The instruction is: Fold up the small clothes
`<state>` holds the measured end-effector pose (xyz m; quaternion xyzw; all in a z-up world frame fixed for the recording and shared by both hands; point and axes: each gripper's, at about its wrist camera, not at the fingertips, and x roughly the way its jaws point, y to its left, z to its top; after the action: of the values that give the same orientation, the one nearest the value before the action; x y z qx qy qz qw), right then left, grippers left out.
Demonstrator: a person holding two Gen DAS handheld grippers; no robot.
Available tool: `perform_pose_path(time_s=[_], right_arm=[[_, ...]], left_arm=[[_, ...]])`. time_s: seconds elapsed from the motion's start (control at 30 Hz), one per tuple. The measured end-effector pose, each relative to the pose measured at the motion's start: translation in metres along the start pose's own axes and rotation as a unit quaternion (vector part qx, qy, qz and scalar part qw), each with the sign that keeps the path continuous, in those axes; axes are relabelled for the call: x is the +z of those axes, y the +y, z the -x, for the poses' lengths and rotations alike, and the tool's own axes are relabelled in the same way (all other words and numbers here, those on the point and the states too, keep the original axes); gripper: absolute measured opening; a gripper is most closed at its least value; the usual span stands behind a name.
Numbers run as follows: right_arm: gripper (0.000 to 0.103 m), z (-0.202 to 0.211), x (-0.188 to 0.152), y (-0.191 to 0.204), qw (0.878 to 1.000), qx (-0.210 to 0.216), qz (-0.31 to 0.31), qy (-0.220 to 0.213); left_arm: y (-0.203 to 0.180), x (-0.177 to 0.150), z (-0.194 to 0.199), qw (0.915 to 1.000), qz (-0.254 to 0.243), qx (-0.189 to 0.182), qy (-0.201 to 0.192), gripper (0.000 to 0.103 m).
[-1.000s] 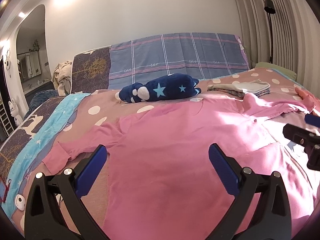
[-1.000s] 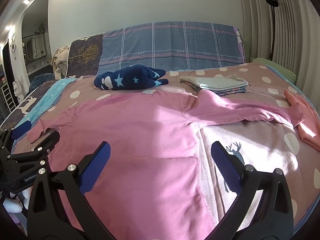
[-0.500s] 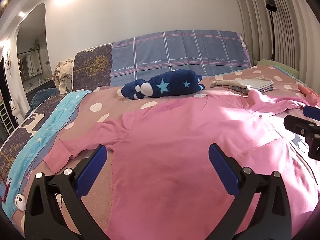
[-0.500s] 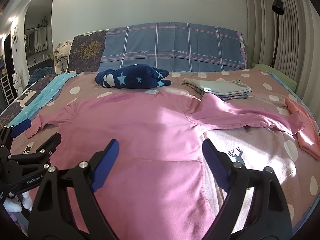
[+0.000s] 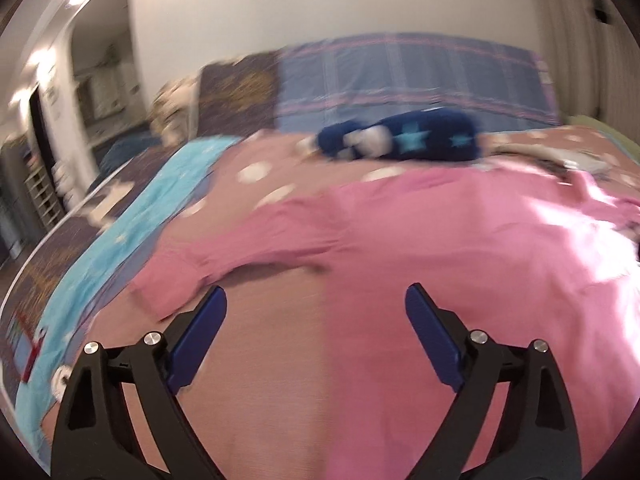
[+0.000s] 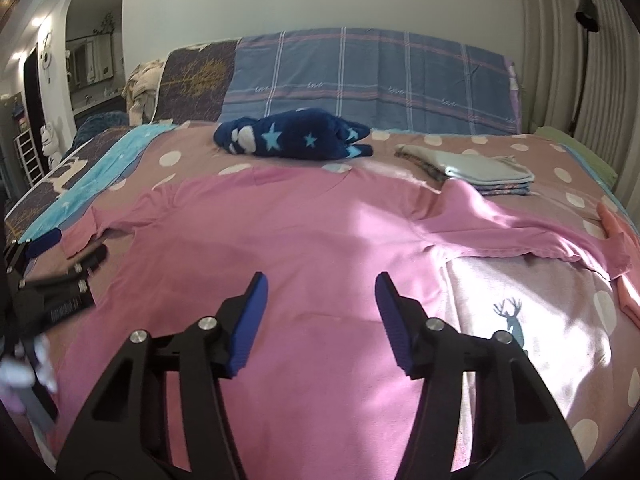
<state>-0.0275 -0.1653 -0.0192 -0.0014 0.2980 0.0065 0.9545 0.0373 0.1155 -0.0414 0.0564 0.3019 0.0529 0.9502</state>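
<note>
Pink shirt (image 6: 304, 248): lying spread flat, front down or up not clear, across the near half of the bed; one sleeve (image 6: 532, 236) is stretching to the right, the other sleeve (image 5: 224, 252) is reaching left over the dotted bedspread (image 6: 560, 320).

Left gripper (image 5: 316, 320): hovering over the shirt's left side edge and the bare bedspread just near of the left sleeve; its jaws are standing wide and closing slightly, with nothing pressed between the blue pads (image 5: 200, 340). This view is blurring with motion. The same tool is also showing at the left edge of the right wrist view (image 6: 64, 276).

Right gripper (image 6: 320, 312): hanging above the middle of the shirt's body; its jaws are closing, roughly half apart, gripping nothing, with only flat cloth lying below the gap.

Navy star-patterned plush item (image 6: 292, 136): resting at the far side, beyond the shirt's collar.

Stack of folded clothes (image 6: 476, 172): sitting far right, just beyond the right sleeve.

Plaid blue cover (image 6: 368, 80): standing upright at the head of the bed.
</note>
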Motion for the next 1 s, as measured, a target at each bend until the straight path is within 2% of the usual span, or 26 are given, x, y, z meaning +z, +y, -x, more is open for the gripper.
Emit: perform_pose_path(time_s=[0.1,0.17,0.23,0.37,0.47,0.6,0.63,0.67,0.7,0.77,0.83,0.93,1.0], right_arm=[[0.058,-0.007,0.000,0.000,1.000,0.003,0.004,0.017],[0.062,-0.011,0.000,-0.001,1.000,0.001,0.003,0.025],[0.065,-0.016,0.000,-0.002,0.999,-0.002,0.001,0.032],[0.067,-0.025,0.000,0.000,0.999,0.001,0.001,0.046],[0.069,-0.030,0.001,0.007,0.999,0.000,0.011,0.052],[0.070,-0.037,0.003,0.014,0.998,0.005,0.014,0.060],[0.071,-0.039,0.002,0.015,0.998,0.007,0.013,0.062],[0.072,-0.040,0.002,0.015,0.998,0.008,0.012,0.064],[0.072,-0.040,0.002,0.015,0.998,0.009,0.011,0.065],[0.072,-0.042,0.002,0.013,0.998,0.007,0.008,0.069],[0.072,-0.044,0.001,0.008,0.997,0.007,0.000,0.073],[0.072,-0.047,0.002,0.001,0.997,0.008,-0.010,0.076],[0.072,-0.049,0.003,-0.002,0.997,0.006,-0.011,0.077]], left_arm=[[0.044,0.003,-0.024,0.9986,0.034,0.026,0.032,0.088],[0.073,0.006,-0.045,0.9962,0.025,0.065,0.052,0.088],[0.090,0.008,-0.065,0.9937,0.001,0.086,0.072,0.088],[0.113,0.006,-0.088,0.9926,-0.006,0.060,0.105,0.088],[0.115,0.002,-0.108,0.9894,-0.029,0.070,0.124,0.088],[0.115,-0.004,-0.134,0.9846,-0.034,0.075,0.154,0.087],[0.117,-0.003,-0.139,0.9840,-0.032,0.085,0.153,0.083],[0.120,-0.001,-0.142,0.9842,-0.029,0.086,0.152,0.068],[0.122,0.001,-0.145,0.9843,-0.025,0.084,0.153,0.058],[0.131,0.007,-0.152,0.9838,0.002,0.058,0.170,0.005],[0.138,0.013,-0.151,0.9832,0.035,0.041,0.174,0.001],[0.132,0.034,-0.124,0.9889,0.046,-0.005,0.141,0.001],[0.117,0.055,-0.100,0.9908,0.044,-0.052,0.117,0.001]])
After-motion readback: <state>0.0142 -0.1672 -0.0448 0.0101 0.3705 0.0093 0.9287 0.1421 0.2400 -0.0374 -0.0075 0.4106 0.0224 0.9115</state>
